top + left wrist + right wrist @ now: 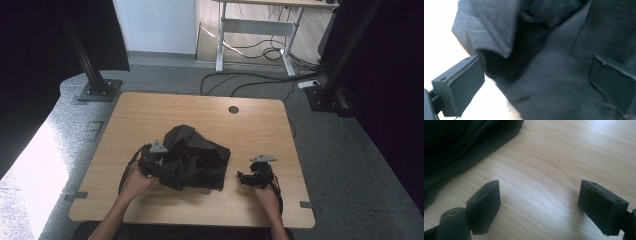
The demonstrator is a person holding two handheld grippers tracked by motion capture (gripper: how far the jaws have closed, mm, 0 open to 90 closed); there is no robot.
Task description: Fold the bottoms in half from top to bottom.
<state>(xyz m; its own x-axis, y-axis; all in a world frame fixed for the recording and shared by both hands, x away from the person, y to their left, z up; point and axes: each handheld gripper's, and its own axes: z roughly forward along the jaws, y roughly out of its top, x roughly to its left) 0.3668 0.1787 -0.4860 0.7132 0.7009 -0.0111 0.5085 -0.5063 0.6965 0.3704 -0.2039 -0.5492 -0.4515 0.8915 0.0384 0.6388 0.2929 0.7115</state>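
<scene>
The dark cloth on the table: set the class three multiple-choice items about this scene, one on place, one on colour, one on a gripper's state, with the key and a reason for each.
1. Where does the cloth lie on the table?
A. the far right corner
B. the near middle, between the two hands
C. hanging off the far edge

2. What colour is the cloth?
A. black
B. red
C. white

3. How does the right gripper stand?
A. shut on the cloth
B. shut, empty
C. open over bare wood

Key: B, the high view shows it between the two hands near the front edge; A, it looks black there; C, its fingers stand wide apart with wood between them.
</scene>
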